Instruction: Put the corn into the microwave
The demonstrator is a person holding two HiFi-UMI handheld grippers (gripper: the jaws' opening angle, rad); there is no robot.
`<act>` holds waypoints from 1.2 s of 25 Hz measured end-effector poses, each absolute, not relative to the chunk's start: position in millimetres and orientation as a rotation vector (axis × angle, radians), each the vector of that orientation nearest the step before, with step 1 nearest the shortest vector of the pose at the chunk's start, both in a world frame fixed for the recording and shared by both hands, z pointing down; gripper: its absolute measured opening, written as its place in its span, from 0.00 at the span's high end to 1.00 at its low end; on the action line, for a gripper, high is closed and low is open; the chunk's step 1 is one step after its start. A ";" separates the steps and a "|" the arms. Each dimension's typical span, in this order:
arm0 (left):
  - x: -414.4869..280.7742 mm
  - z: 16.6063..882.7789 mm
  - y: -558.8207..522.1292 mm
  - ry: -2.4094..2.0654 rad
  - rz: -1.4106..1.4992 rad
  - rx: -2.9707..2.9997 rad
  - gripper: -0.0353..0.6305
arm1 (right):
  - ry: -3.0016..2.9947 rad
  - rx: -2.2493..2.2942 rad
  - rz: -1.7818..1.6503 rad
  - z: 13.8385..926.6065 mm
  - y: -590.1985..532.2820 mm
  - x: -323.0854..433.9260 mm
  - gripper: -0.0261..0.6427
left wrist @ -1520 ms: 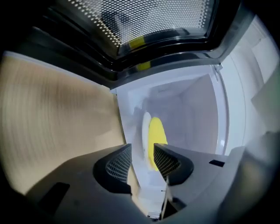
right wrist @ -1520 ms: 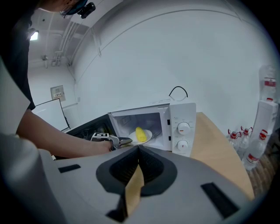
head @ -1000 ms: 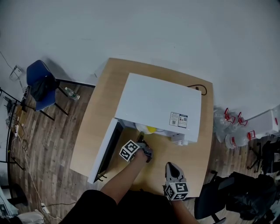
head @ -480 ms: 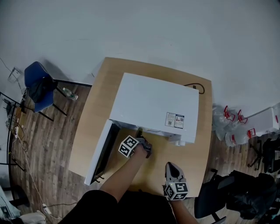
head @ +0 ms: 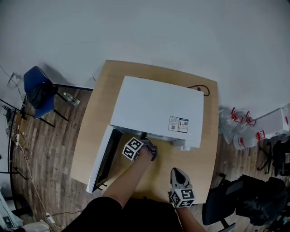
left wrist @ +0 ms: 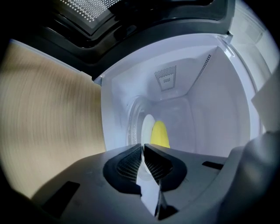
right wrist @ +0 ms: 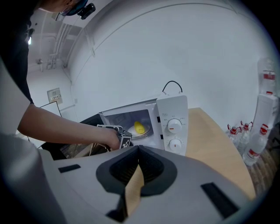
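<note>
Corn (left wrist: 159,133) sits on the plate (left wrist: 147,124) deep in the microwave (head: 158,108), dead ahead of the left tongs (left wrist: 143,146), which are closed on nothing at the opening. The open door (head: 102,158) hangs on that same side. The right tongs (right wrist: 139,151), also closed and empty, sit well back over the bench (head: 199,152), so the left looks nearer for shutting it.

Smooth white casing on the microwave (head: 156,111), like painted metal, faintly sheeny. Inside, pale glossy walls and a clear glass turntable (left wrist: 132,118). Dark glossy door (left wrist: 144,35) with a finely perforated screen (left wrist: 85,6). Smooth, waxy-looking yellow corn (left wrist: 160,133). Light wood-grain table (head: 97,131), smooth and matt. Darker wooden plank floor (head: 50,149), dull in finish. Matt grey moulded plastic on the left gripper (left wrist: 143,146) and right gripper (right wrist: 138,148), with black ribbed pads (left wrist: 129,164). Clear plastic bottles (head: 240,142).
</note>
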State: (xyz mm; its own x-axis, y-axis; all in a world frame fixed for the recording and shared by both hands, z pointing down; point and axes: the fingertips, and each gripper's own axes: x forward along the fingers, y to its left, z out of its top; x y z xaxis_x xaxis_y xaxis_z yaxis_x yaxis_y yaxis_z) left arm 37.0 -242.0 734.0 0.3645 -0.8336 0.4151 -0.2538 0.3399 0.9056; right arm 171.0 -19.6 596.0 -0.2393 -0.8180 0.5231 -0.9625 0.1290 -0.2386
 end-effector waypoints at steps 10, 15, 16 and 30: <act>44.2 723.0 -251.4 -1.166 -0.556 1.246 0.85 | -2.134 1.774 0.771 590.7 -10.8 174.8 0.87; 41.1 720.0 -248.3 -1.162 -0.575 1.207 0.73 | -2.118 1.818 0.751 584.1 -2.9 177.2 0.87; 39.0 719.9 -246.4 -1.164 -0.583 1.190 0.71 | -2.116 1.826 0.749 582.2 0.2 176.3 0.87; 27.0 683.9 -192.7 -1.048 -0.542 1.325 0.59 | -2.096 1.998 0.700 545.8 50.2 159.7 0.87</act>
State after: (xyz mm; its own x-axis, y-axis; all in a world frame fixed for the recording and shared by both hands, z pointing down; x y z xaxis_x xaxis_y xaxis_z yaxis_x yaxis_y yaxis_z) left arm 27.0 -192.7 683.9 0.4685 -0.8296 0.3039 -0.2310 0.2170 0.9485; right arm 159.7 50.2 545.8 -0.0930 -0.8994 0.4271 -0.9756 -0.0034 -0.2195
